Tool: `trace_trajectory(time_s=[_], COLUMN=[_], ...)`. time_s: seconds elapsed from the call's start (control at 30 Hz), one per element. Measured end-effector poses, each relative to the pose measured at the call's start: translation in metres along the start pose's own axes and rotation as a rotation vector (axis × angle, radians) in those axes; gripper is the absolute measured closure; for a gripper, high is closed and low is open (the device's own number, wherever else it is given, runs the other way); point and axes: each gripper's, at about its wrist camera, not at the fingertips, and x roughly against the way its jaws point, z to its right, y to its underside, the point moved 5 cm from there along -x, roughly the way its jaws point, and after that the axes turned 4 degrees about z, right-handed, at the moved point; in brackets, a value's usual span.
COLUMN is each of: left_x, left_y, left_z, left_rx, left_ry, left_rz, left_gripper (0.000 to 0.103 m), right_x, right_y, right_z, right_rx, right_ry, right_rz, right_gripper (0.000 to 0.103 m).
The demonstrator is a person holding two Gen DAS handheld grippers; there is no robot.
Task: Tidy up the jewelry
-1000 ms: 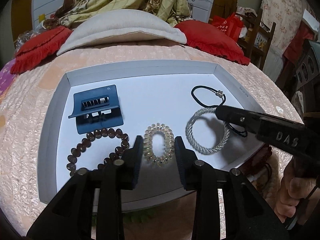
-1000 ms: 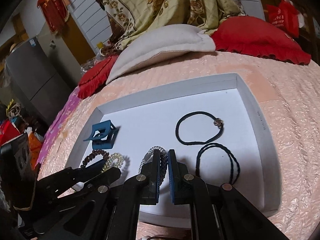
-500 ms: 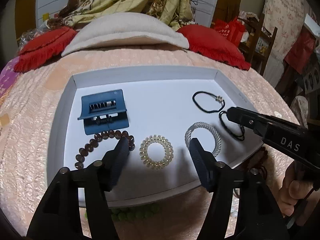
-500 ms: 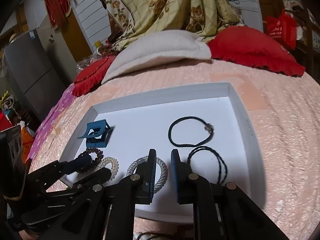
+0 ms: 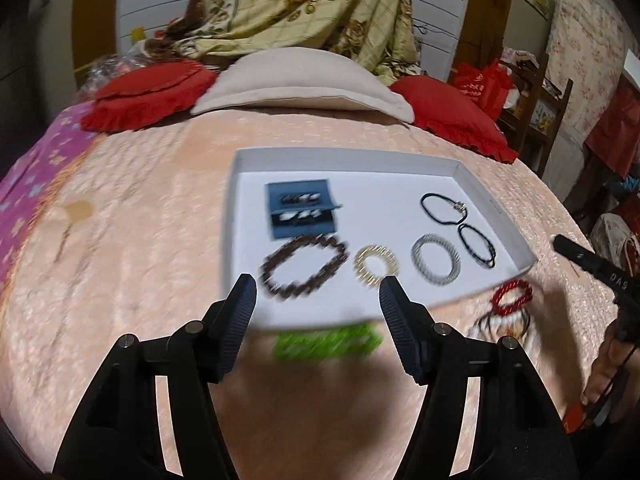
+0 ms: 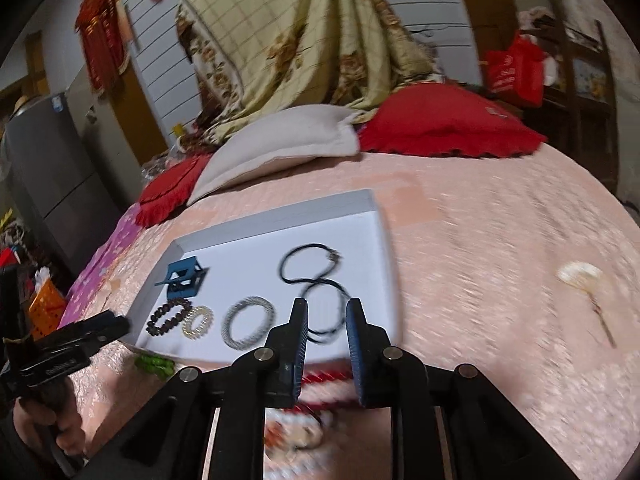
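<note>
While both tools hang over the bed, this is how things lie.
Left gripper (image 5: 314, 294): fingers spread wide, nothing between them, above the tray's near edge.
Right gripper (image 6: 327, 326): fingers parted by a narrow gap, empty, over the tray's near right corner.
White tray (image 5: 494, 212): on the pink bedspread (image 5: 132, 248), below the pillows.
Inside the tray: blue hair claw (image 5: 302, 214) toward the far left; brown bead bracelet (image 5: 304, 266), clear spiral tie (image 5: 375, 266) and silver ring (image 5: 436, 265) along the near edge; two black hair ties (image 5: 460, 220) on the right.
Outside the tray: green bead bracelet (image 5: 326, 342) just beyond the near edge, under the left gripper; red bracelet (image 5: 513, 299) off the near right corner, blurred.
</note>
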Motion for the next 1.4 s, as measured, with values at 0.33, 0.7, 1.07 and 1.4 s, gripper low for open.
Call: trace_trajectory(time_s=[0.33,0.7,1.07,1.4], left_x=[0.017,0.000,0.001,0.000], left_y=[0.060,0.075,0.073,0.074], left_z=[-0.025,-0.033,-0.036,-0.035], left_rx=[0.019,0.037,0.064,0.053], left_ry=[-0.041,-0.049,-0.014,-0.021], left_rz=[-0.041,-0.010,0.001,-0.003], left_gripper=[0.039,0.031,0.028,0.028], right_x=[0.028,-0.008,-0.030,-0.019], right_y=[0.041,0.084,0.091,0.089], right_z=[-0.006,-0.055,-0.058,-0.064], right_rx=[0.083,0.322,0.445,0.427], right_ry=[-0.033,-0.126,-0.058,-0.088], right_rz=[-0.058,-0.202,-0.245,-0.223], right_gripper=[0.064,0.064,0.052,0.062])
